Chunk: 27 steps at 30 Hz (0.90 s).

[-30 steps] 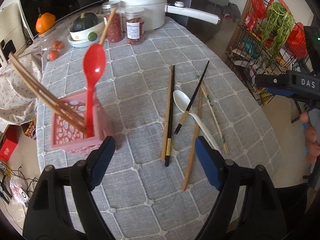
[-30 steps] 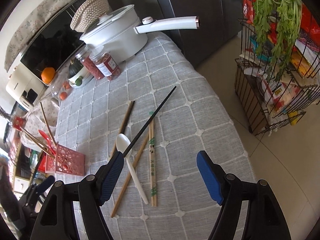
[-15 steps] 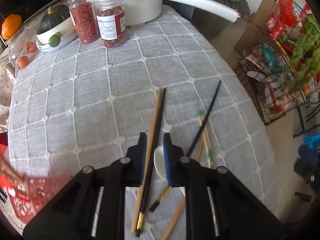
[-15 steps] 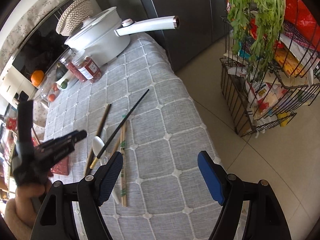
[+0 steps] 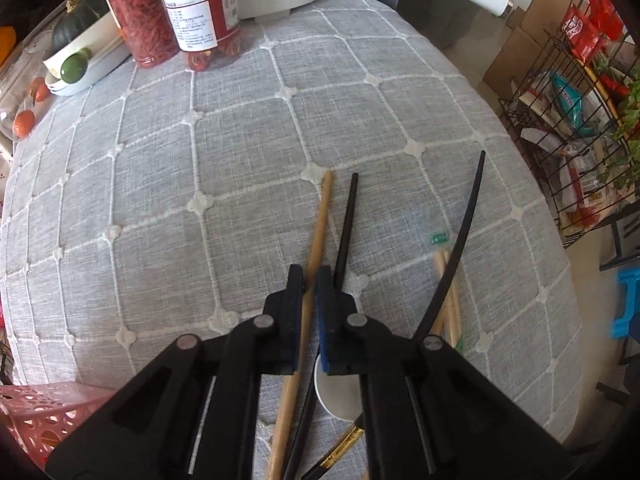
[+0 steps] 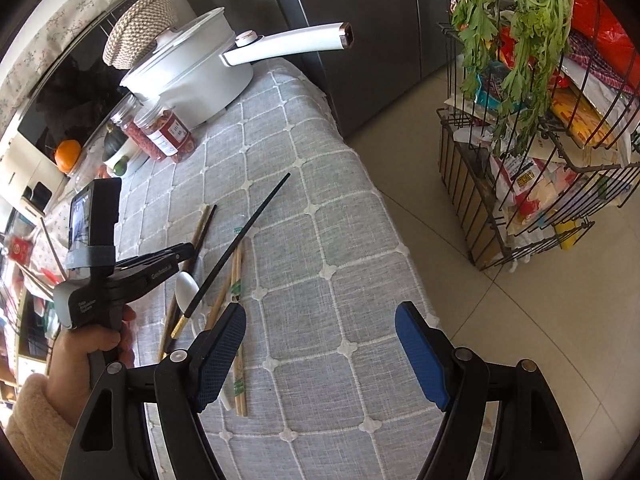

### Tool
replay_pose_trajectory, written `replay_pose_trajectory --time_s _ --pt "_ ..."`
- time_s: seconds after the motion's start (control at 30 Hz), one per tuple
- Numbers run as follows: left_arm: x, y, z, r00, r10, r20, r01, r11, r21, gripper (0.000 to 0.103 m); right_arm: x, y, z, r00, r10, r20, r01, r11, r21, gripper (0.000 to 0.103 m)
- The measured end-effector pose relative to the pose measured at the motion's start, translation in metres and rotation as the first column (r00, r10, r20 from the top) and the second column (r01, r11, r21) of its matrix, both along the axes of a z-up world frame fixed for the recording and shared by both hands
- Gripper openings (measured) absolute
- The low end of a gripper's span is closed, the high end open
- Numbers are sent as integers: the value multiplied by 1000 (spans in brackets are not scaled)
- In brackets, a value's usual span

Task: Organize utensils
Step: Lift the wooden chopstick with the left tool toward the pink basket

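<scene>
In the left wrist view my left gripper (image 5: pixel 310 276) is low over the grey tablecloth, its jaws closed on a wooden chopstick (image 5: pixel 320 220). A black chopstick (image 5: pixel 347 216) lies just to its right. A white spoon (image 5: pixel 340 400) shows under the fingers, and a long black chopstick (image 5: pixel 460 240) crosses a pale pair (image 5: pixel 450 300). The pink basket (image 5: pixel 36 416) is at the lower left. In the right wrist view my right gripper (image 6: pixel 320 340) is open and empty above the table's near right edge, and the left gripper (image 6: pixel 176 256) is seen over the chopsticks.
Two jars (image 5: pixel 196 12) and a white pot (image 6: pixel 188 76) with a long handle stand at the table's far end, with a bowl holding a squash (image 5: pixel 80 44). A wire rack (image 6: pixel 540 152) with greens stands on the floor to the right.
My left gripper has dropped lower and moved forward along the wooden chopstick, with its jaws narrowing onto it. My right gripper has drifted slightly and stays open.
</scene>
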<state>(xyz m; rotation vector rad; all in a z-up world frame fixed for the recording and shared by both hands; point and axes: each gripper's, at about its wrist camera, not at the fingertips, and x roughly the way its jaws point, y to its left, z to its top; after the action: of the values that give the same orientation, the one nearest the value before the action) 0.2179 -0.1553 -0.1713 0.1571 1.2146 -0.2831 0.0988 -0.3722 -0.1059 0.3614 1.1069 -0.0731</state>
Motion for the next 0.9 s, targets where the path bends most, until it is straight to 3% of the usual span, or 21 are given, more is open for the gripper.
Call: replay_pose_trajectory --time_s 0.23,0.37,0.67,0.9 --pt "-3 -16 3 998 -39 42 36 996 80 8 4 7 -3 1000 9 -8 -9 1000 0 78" --pt "-23 -18 34 987 -102 127 89 990 106 7 4 11 -3 999 35 -12 -35 999 5 78" --pt "-90 21 119 948 -124 295 136 991 -20 7 3 15 1 1000 22 2 -23 999 35 78" --pt "-137 63 149 913 -82 399 134 986 -103 7 6 31 0 999 38 -2 -38 999 22 78"
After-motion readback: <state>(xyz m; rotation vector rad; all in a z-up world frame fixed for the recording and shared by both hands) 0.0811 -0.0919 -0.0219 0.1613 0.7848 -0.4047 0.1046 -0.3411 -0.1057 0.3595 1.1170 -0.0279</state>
